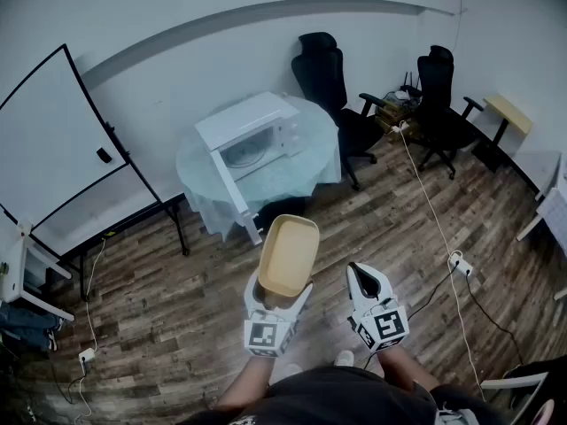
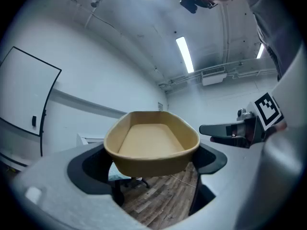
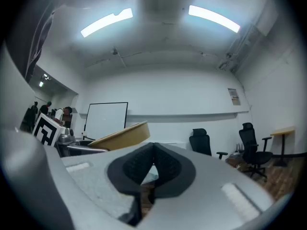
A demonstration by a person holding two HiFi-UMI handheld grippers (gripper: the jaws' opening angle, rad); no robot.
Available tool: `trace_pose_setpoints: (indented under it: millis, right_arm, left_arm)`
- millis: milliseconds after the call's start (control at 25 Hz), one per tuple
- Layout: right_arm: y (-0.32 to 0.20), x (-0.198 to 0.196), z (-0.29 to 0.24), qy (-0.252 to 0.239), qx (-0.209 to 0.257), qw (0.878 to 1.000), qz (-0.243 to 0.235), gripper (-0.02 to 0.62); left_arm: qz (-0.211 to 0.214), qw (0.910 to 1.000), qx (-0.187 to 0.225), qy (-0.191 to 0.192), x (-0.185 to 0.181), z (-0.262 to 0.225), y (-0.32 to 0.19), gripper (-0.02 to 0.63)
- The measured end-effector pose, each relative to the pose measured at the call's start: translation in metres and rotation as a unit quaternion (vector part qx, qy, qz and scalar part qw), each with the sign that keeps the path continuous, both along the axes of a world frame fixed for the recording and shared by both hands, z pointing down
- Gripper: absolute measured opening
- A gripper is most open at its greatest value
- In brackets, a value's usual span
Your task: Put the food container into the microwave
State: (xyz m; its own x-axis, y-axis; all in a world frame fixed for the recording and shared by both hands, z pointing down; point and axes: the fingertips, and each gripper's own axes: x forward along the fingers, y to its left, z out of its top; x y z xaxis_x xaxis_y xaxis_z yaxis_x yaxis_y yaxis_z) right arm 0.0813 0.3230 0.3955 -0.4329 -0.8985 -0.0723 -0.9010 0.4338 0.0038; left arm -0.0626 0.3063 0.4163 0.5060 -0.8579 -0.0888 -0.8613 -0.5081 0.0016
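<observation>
Head view: container [image 1: 289, 255] between (left) jaws

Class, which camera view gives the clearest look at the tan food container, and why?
The left gripper view: the food container fills the centre, its empty inside and rim plain. The head view shows the container from above, smaller. The right gripper view catches only its edge.
</observation>
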Motion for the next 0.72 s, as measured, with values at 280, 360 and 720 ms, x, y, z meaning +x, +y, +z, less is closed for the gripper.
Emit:
trace_pose_setpoints:
  millis: [280, 360, 720]
  right_arm:
    - [-0.002, 0.019, -0.009, -0.008, 0.003, 1.0, -0.005, 0.002]
    - [-0.004, 0.02, -0.008, -0.012, 0.004, 1.0, -0.006, 0.001]
    - [-0.016, 0.042, -0.01, -0.037, 0.026, 0.998, -0.04, 0.002]
  left_arm:
    - [-0.002, 1.0, 0.0, 0.002, 0.02, -0.001, -0.003, 0.508]
    - [-0.005, 1.0, -0.003, 0.003, 0.021, 0.002, -0.004, 0.508]
    - [-0.014, 0.9998, 0.0, -0.014, 0.049, 0.002, -0.017, 0.508]
